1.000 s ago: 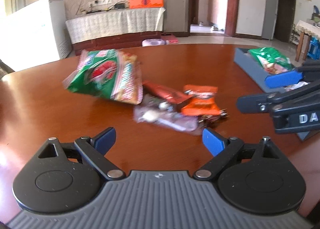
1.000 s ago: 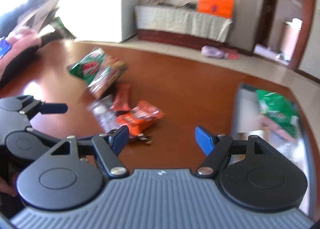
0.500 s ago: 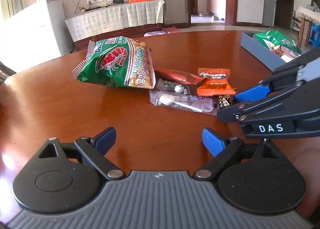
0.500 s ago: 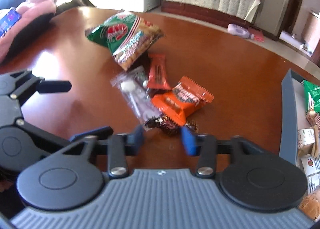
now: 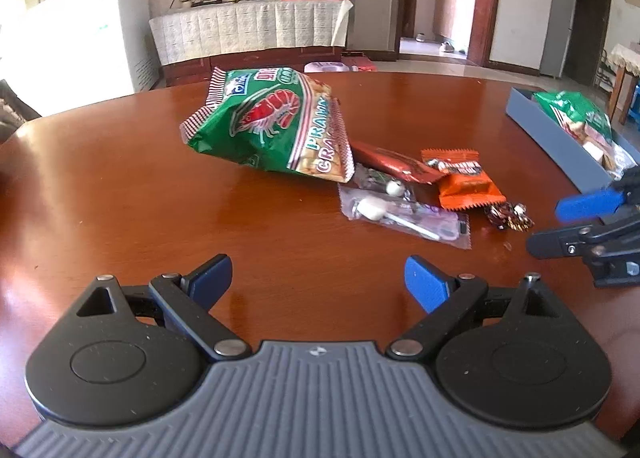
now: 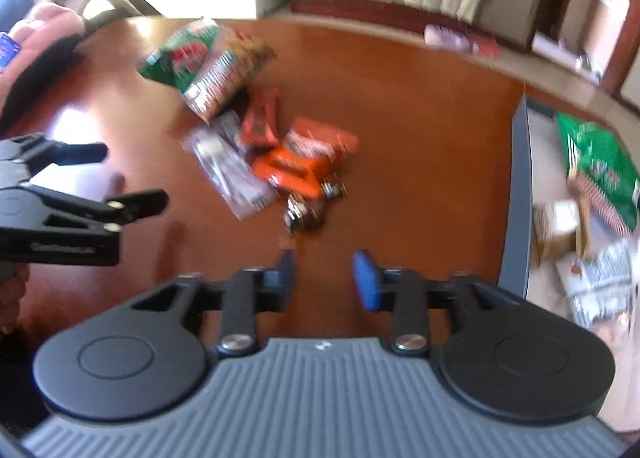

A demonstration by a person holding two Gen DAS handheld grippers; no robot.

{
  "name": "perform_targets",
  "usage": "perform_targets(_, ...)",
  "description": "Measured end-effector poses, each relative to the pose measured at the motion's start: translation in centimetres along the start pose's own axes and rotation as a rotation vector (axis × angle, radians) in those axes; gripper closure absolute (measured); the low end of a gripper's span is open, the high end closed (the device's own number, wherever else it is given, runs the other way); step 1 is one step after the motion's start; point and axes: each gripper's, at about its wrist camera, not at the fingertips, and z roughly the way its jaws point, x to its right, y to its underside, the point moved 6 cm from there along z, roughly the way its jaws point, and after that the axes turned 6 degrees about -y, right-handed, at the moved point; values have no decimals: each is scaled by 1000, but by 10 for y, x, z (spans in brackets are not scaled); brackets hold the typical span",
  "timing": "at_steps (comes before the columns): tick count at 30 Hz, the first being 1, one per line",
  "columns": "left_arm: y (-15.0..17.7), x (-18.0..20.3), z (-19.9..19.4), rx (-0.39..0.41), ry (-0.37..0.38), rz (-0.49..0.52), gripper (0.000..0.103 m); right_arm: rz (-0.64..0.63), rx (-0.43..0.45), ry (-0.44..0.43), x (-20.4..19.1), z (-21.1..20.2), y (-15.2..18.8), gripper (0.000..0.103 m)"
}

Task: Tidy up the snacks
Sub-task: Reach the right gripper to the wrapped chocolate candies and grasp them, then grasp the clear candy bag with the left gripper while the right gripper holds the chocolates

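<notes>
On a round wooden table (image 5: 160, 197), a pile of snacks (image 5: 400, 185) lies beside a green prawn cracker bag (image 5: 272, 125). The left gripper (image 5: 318, 278) hangs spread wide and empty. The right gripper (image 6: 324, 278), jaws just reopening, holds nothing near a foil candy (image 6: 304, 213). A grey tray (image 6: 518, 185) sits right.

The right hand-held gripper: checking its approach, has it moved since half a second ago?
Yes. The right hand-held gripper has drawn back rightward from the foil candy, jaws opening, nothing between.
</notes>
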Motion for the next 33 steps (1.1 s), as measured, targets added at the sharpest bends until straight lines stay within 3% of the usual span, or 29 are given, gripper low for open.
perform_targets(2, -2, -1, 1, -1, -2, -17, 7, -23, 57, 8, -9, -2, -9, 33)
perform_targets(4, -3, 0, 0, 2, -5, -22, 7, -31, 32, 35, -12, 13, -13, 35)
perform_targets(6, -3, 2, 1, -1, -6, -17, 7, -25, -31, 63, -9, 33, -14, 49)
perform_targets(7, -2, 3, 1, -4, -4, -14, 7, -13, -50, 57, -8, 38, -14, 66)
perform_targets(8, -2, 5, 1, -4, 0, -11, 7, 6, -42, 44, -4, 39, -16, 73)
perform_targets(10, -2, 7, 0, 0, 10, 0, 7, 21, -43, 41, 0, 39, -17, 77)
perform_targets(18, -6, 24, 2, 10, 88, -14, 7, 2, -58, 11, 6, 16, -1, 77)
perform_targets(23, -17, 33, 16, 2, 113, -87, 7, 27, -60, 12, 18, 4, 5, 77)
perform_targets(26, -22, 37, 30, -33, 100, -127, 7, 18, -70, 3, 18, 5, 7, 77)
perform_targets(29, -27, 42, 38, -19, 73, -118, 8, 19, -77, -3, 21, 4, 10, 77)
perform_targets(30, -28, 44, 38, -10, 86, -122, 18, 21, -76, -5, 22, 4, 10, 77)
perform_targets(31, -30, 46, 37, 1, 101, -122, 41, 21, -75, -6, 23, 3, 11, 77)
perform_targets(32, -31, 47, 36, 0, 115, -123, 52, 21, -75, -7, 24, 3, 11, 77)
perform_targets(33, -31, 48, 35, -6, 146, -139, 71, 21, -76, -8, 24, 3, 11, 77)
